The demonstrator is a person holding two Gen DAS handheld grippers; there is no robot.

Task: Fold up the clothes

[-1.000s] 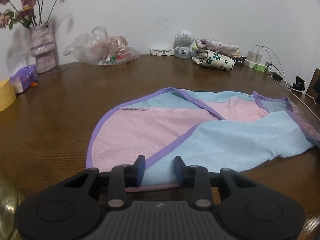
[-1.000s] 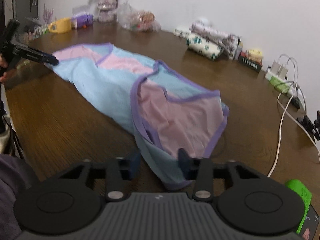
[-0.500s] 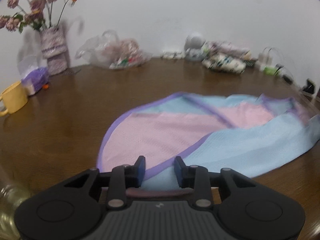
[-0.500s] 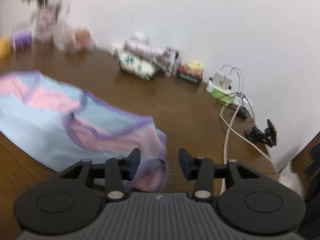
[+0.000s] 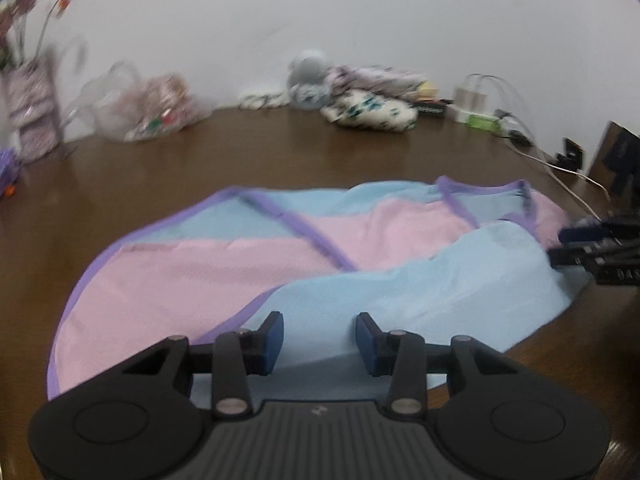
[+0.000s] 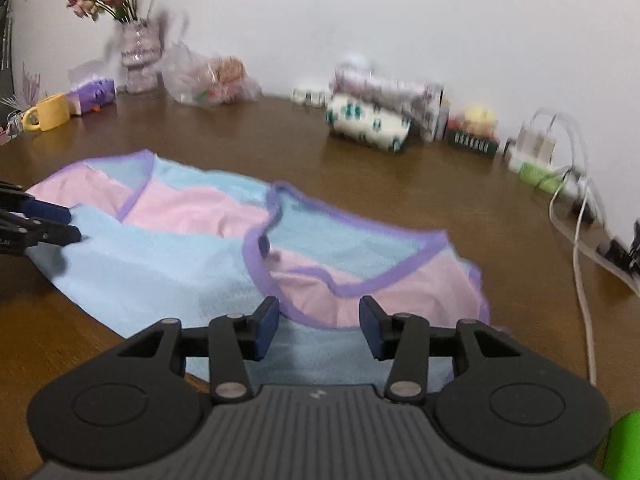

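Garment, pink-and-blue mesh with purple trim (image 6: 192,248): lies on my brown wooden table (image 6: 360,176), blue layer doubled over lengthwise, creased, not yet compact; further folds likely remain. My left gripper (image 5: 319,338) and right gripper (image 6: 318,322): fingers spread apart over near hem, grasping nothing

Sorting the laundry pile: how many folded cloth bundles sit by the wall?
2: a white flowered bundle on the table, and a pale purple patterned one stacked on it. More may be hidden behind.
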